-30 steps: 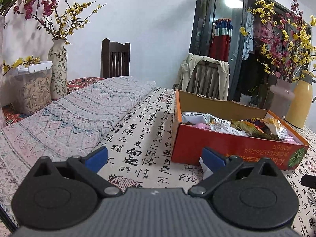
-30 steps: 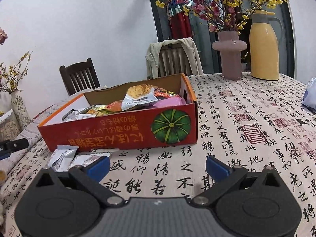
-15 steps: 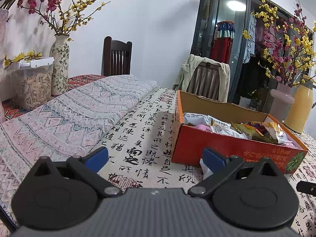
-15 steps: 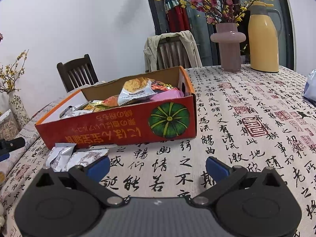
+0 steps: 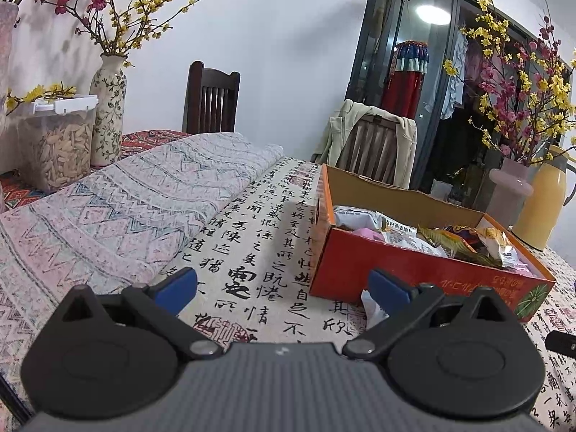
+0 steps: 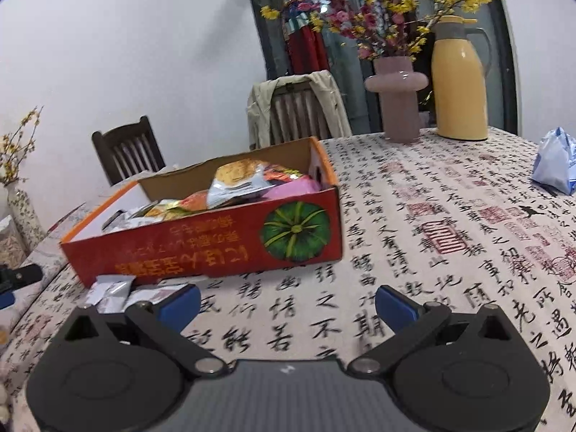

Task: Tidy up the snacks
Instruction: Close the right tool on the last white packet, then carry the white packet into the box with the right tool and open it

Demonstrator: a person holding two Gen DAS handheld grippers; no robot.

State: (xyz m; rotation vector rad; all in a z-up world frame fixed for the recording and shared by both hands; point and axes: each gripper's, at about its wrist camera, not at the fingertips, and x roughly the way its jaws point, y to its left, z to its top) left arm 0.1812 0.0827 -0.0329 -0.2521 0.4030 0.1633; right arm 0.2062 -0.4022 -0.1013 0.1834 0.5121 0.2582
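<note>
An open red cardboard box (image 5: 406,270) with a pumpkin picture (image 6: 295,232) holds several snack packets (image 6: 237,180). Silver and white snack packets (image 6: 115,289) lie on the tablecloth in front of the box, near my right gripper's left finger; one white packet (image 5: 372,306) shows beside my left gripper's right finger. My left gripper (image 5: 280,284) is open and empty, left of the box. My right gripper (image 6: 288,302) is open and empty, in front of the box.
A calligraphy tablecloth (image 6: 450,237) covers the table, with a folded patterned cloth (image 5: 126,201) at left. A jar of seeds (image 5: 57,144) and flower vase (image 5: 108,115) stand far left. A pink vase (image 6: 396,97), yellow thermos (image 6: 459,79) and blue-white bag (image 6: 556,162) stand at right. Chairs stand behind.
Both grippers stay open. The right wrist view has shifted slightly, with the box now a little higher and further left; the left view has barely moved.
</note>
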